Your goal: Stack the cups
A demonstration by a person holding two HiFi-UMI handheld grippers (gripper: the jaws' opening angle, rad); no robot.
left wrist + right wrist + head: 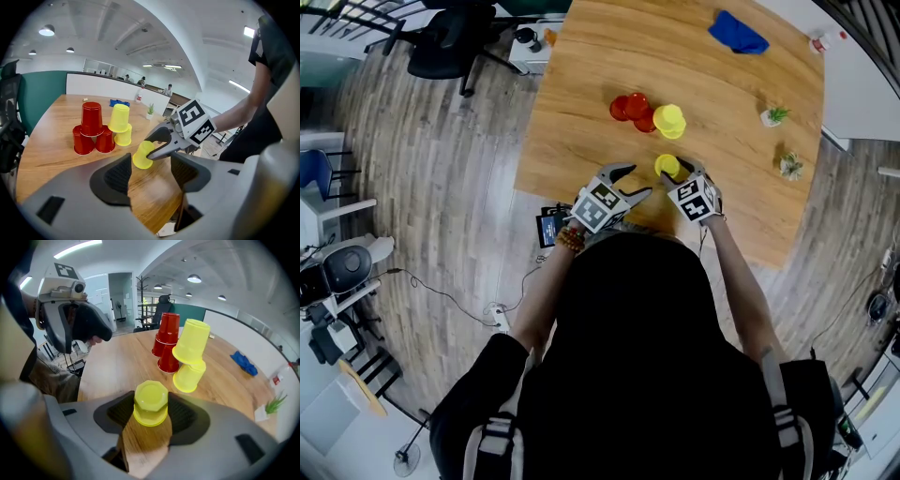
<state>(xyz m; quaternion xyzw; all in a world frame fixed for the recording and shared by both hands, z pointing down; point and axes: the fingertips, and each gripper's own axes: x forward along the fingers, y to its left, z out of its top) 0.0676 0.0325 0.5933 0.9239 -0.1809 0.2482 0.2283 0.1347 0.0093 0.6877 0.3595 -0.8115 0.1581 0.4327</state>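
The right gripper [150, 407] appears to pinch an upturned yellow cup [150, 403] near the wooden table's [108, 366] near edge. The left gripper [151, 176], just left, stands spread and empty. The stacked cups [180, 352] stand farther off.

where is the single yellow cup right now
In the head view the yellow cup sits by the near edge of the table, between the jaws of the right gripper, just short of the red and yellow cup stack.
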